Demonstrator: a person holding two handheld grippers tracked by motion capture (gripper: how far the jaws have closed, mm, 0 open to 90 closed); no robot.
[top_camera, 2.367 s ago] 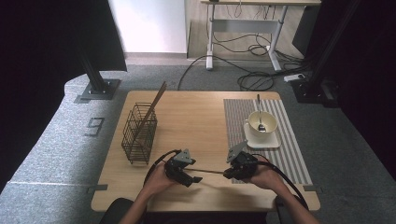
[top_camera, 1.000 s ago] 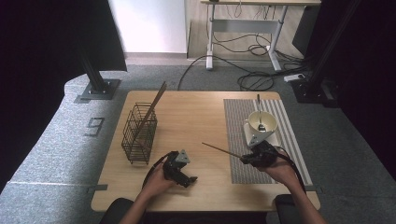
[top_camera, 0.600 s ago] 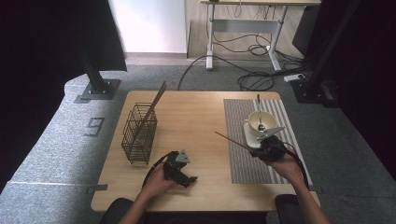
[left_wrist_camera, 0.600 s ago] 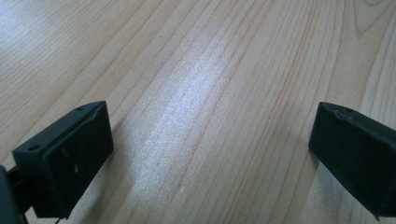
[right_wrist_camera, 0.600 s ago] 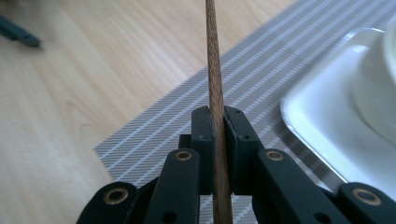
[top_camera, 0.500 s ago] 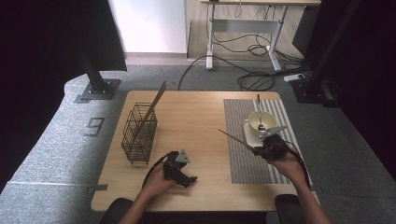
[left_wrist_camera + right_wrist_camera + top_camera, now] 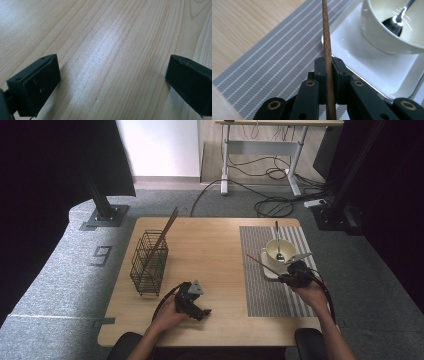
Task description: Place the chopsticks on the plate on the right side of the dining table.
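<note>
White bowl [image 7: 280, 251] on a square saucer [image 7: 372, 72], with a spoon [image 7: 278, 242] inside. Wire basket [image 7: 149, 263] with one brown stick [image 7: 163, 234] leaning in it. Right claw [image 7: 328, 65] pinching another stick [image 7: 326, 37] over the striped mat [image 7: 265, 285]. Left claw [image 7: 112, 82] spread wide, low over the bare counter [image 7: 120, 30].

- You have two chopsticks: one [image 7: 161, 238] in the wire basket [image 7: 149, 264], one [image 7: 327, 50] in your right hand-held gripper [image 7: 328, 72].
- One bowl [image 7: 280, 251], one spoon [image 7: 278, 243], one saucer [image 7: 372, 65], one placemat [image 7: 272, 290].
</note>
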